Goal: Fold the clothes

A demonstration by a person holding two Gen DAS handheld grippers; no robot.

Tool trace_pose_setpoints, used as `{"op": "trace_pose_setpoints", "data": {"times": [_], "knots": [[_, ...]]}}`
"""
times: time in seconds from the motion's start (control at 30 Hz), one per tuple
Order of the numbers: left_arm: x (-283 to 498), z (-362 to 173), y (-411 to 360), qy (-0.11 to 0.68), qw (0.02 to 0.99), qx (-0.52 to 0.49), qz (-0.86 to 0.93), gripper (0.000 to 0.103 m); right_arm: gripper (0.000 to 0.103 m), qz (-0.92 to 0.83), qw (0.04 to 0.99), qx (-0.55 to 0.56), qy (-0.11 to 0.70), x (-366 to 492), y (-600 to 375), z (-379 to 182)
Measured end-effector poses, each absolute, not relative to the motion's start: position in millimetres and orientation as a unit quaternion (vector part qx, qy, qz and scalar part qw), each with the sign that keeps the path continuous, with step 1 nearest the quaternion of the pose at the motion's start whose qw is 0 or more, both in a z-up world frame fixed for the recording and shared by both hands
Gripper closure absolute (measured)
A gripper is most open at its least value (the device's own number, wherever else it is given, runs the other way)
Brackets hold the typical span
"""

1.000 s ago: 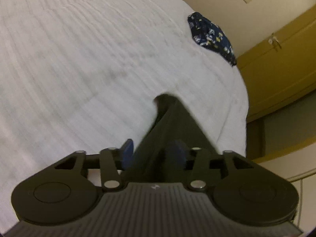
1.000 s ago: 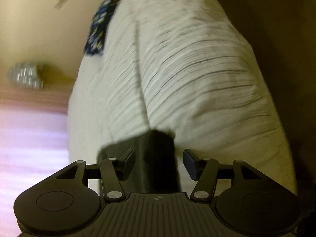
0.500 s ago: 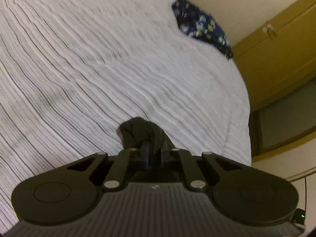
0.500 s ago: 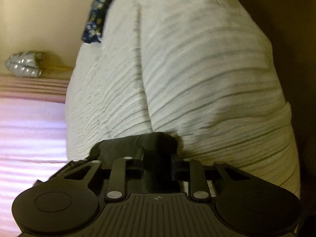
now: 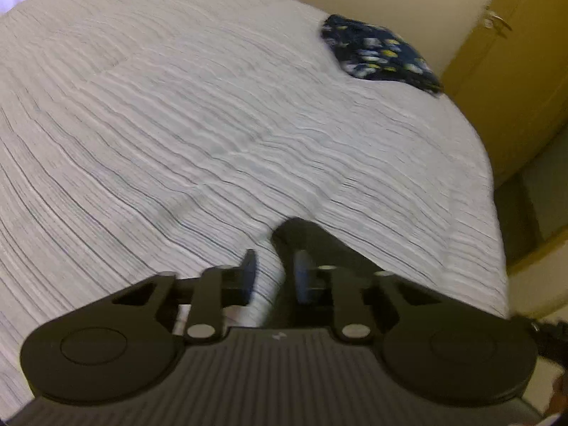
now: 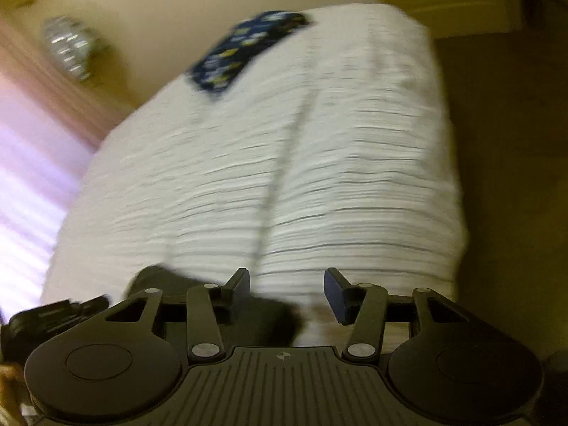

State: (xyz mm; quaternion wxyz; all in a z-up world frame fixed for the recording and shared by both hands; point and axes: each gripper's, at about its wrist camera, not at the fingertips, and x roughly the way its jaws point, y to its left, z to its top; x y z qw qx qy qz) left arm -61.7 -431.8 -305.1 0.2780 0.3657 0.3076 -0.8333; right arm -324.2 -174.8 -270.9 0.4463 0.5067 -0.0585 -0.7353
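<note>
Left wrist view shows the left claw (image 5: 273,277) with its jaws apart over the striped white bed (image 5: 198,135), the dark garment (image 5: 312,245) lying just beside the right pad, not pinched. A patterned navy cloth (image 5: 380,53) sits at the bed's far corner. Seen from the right wrist, the right claw (image 6: 285,291) stands open, its jaws having just been widening, the dark garment at its left finger.

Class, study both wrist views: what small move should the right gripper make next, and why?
Probably lift the right gripper clear. Its jaws have just been opening, and the dark garment lies loose on the bed, low between the fingers and unpinched, so the hold looks released.
</note>
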Motion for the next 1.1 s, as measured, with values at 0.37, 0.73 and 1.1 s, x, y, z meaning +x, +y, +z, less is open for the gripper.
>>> {"op": "trace_pose_setpoints", "data": {"times": [0.37,0.73,1.1], "knots": [[6.4,-336.5,-383.2,0.350,0.263,0.393,-0.808,0.102,0.089,-0.602,0.580,0.548,-0.014,-211.6,-171.9,-312.5],[50.4,-288.9,-348.9,0.362,0.309,0.312,-0.822,0.102,0.088,-0.635,0.576,0.514,-0.033,-220.8,-152.1,-274.5],[90.9,-285.5,-298.5,0.388,0.405,0.311,-0.767,0.103,0.088,-0.571,0.601,0.553,0.083,-171.8,-130.8,-284.4]]}}
